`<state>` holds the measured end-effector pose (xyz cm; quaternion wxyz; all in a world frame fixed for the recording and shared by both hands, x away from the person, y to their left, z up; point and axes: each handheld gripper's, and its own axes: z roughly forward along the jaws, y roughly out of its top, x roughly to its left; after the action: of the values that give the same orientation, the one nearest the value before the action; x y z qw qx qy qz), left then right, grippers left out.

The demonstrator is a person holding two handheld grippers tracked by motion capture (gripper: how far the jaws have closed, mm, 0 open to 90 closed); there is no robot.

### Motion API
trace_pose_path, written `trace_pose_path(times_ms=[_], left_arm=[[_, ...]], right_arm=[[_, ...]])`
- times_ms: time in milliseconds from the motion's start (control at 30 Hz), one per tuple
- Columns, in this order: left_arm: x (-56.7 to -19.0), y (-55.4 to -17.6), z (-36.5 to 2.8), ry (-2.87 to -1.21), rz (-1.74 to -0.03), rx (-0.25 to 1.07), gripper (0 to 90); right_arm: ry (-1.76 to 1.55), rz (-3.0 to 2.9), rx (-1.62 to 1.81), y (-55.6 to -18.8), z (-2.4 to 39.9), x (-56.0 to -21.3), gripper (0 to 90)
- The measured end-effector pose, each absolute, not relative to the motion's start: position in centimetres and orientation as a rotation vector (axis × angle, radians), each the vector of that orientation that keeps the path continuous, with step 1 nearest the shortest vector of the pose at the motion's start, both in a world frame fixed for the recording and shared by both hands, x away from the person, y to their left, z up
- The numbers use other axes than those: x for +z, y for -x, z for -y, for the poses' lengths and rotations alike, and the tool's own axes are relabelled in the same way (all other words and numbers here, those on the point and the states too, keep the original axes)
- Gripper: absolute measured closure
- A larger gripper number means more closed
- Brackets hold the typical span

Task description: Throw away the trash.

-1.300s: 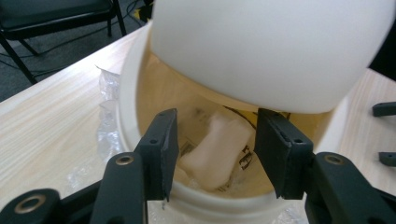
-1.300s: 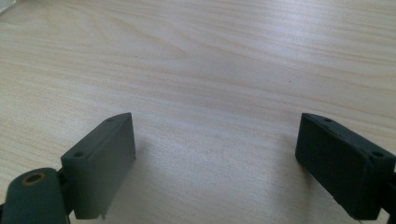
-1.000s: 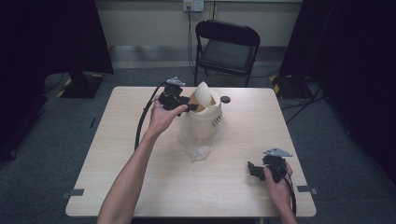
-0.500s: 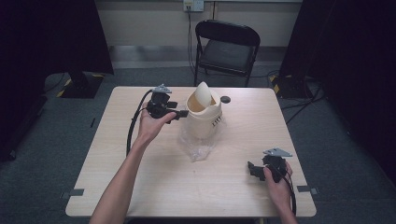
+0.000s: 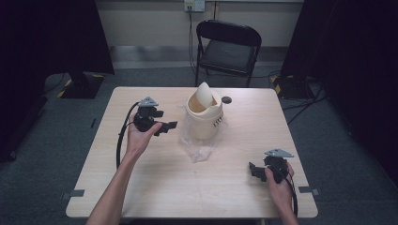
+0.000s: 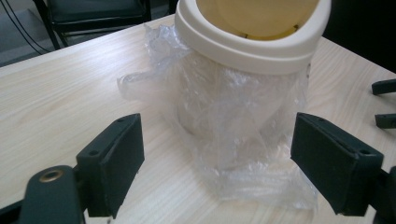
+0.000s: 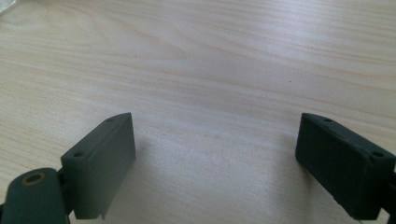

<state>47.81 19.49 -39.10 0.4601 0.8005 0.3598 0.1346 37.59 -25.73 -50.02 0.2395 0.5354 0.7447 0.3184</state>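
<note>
Hovering just left of a cream swing-lid bin [image 5: 204,112], the left gripper [image 5: 165,126] points its jaws toward the bin, which stands a little behind the middle of the wooden table [image 5: 141,187], nearer the far edge than the near one. The jaws have just been opening and now stand wide, with nothing pressed between them; in the left gripper view [image 6: 212,172] the bin's rim [image 6: 243,44] and the crumpled clear plastic bag [image 6: 233,140] lie ahead of the two black pads, apart from both. The bag hangs out from under the bin's top ring, wraps the bin's body and spreads in a flat, wrinkled tail on the tabletop toward the near edge [image 5: 199,150]. The bin's pale lid flap [image 5: 204,93] is tipped upright above the opening. A small dark round object [image 5: 226,100] sits just right of the bin, close to the far edge. The right gripper [image 5: 253,169] rests low near the table's near right corner, well apart from the bin; its own view [image 7: 215,163] shows its jaws spread wide over bare wood grain, holding nothing. A black folding chair [image 5: 230,49] stands on the grey floor beyond the far edge.
</note>
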Motion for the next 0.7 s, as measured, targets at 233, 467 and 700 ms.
trace_pose_path(times_ms=[233, 467, 700], left_arm=[[-39.4, -45.9, -21.3, -1.985, -0.909, 0.323, 16.5], [-40.4, -43.0, -23.1, -2.005, -0.951, 0.370, 16.5], [-41.6, -41.0, -24.8, -1.984, -0.992, 0.404, 16.5]], right_arm=[[-1.466, -2.038, 0.873, -37.6, 25.7, -50.0, 11.2], [-1.467, -2.039, 0.871, -37.6, 25.7, -50.0, 11.1], [-1.466, -2.038, 0.872, -37.6, 25.7, -50.0, 11.2]])
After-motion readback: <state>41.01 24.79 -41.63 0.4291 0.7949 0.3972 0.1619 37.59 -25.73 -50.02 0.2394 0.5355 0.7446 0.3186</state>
